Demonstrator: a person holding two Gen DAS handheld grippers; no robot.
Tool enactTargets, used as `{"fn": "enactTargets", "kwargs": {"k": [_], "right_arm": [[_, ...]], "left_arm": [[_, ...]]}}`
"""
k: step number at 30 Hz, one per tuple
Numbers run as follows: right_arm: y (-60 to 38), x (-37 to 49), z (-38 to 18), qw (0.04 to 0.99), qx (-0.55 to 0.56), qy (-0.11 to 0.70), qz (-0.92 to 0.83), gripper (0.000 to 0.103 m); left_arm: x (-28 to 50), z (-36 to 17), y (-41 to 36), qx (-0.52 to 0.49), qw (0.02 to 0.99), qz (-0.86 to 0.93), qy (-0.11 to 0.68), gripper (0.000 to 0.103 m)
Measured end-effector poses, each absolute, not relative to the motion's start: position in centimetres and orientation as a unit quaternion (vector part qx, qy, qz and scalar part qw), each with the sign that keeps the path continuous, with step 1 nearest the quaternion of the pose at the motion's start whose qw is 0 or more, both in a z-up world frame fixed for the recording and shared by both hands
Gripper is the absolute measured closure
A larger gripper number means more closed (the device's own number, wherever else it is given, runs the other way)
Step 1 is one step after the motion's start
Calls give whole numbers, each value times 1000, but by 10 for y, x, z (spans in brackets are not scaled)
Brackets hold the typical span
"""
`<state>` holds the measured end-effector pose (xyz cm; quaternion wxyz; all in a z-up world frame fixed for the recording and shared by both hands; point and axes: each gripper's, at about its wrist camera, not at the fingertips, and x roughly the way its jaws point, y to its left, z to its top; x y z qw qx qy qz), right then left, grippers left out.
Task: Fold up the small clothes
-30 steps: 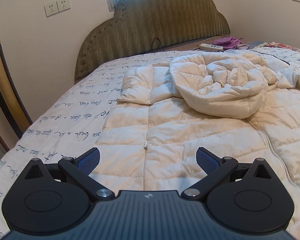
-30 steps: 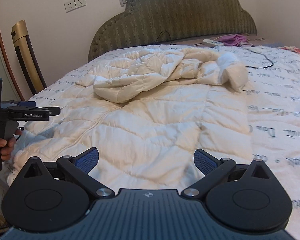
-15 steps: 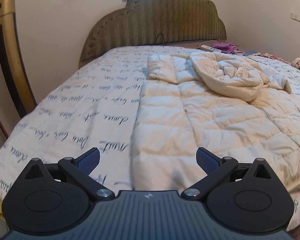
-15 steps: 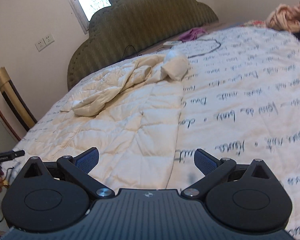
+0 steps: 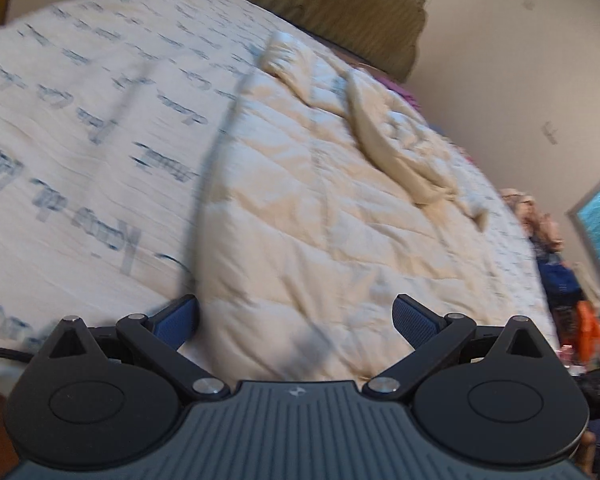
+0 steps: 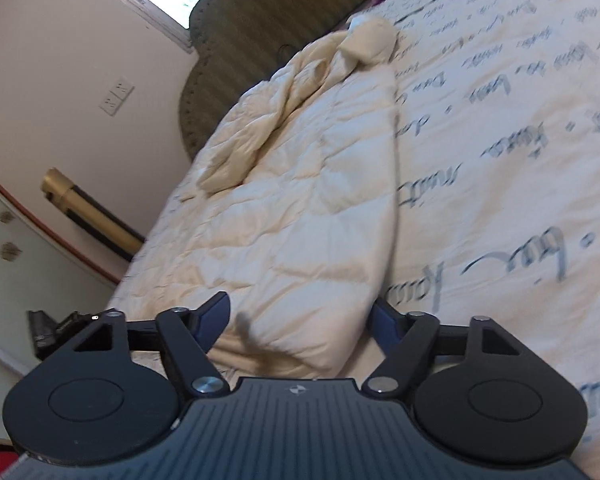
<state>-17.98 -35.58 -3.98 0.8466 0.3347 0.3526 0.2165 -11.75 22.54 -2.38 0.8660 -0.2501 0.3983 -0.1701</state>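
Tilting low over the bed point(image 5: 80, 128), left claw point(image 5: 296, 320) and right claw point(image 6: 300, 320) spread wide, straddling cream quilted jacket point(image 5: 320, 208) hem corners at six o'clock.

A cream quilted puffer jacket point(image 5: 320, 216) lies spread flat on the bedspread point(image 5: 72, 128), its hem end at the foot of the bed and its long side edges straight. Its upper part is bunched into a rumpled heap point(image 6: 300, 92) toward the headboard point(image 6: 260, 28), one pale cuff point(image 6: 370, 38) lying on the bedspread beside it.
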Motion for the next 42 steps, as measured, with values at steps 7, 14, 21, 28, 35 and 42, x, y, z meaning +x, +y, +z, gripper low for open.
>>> {"fn": "enactTargets", "kwargs": {"k": [7, 14, 21, 28, 35, 42], "right_arm": [[-347, -168, -53, 810, 408, 342, 247, 65], [-341, -176, -36, 832, 379, 323, 246, 84], [-342, -189, 0, 855, 332, 297, 266, 86], [-351, -204, 27, 864, 320, 263, 285, 86], [-368, -189, 68, 875, 327, 202, 295, 86], [-380, -142, 108, 892, 313, 154, 288, 86]], "left_arm": [[-112, -37, 215, -336, 824, -234, 392, 1], [-115, -32, 210, -301, 842, -192, 404, 87], [-137, -6, 222, -310, 858, -202, 355, 94], [-152, 28, 223, -300, 872, -222, 317, 94], [-130, 73, 213, -318, 884, -245, 241, 94], [-92, 113, 196, -303, 905, -237, 184, 94]]}}
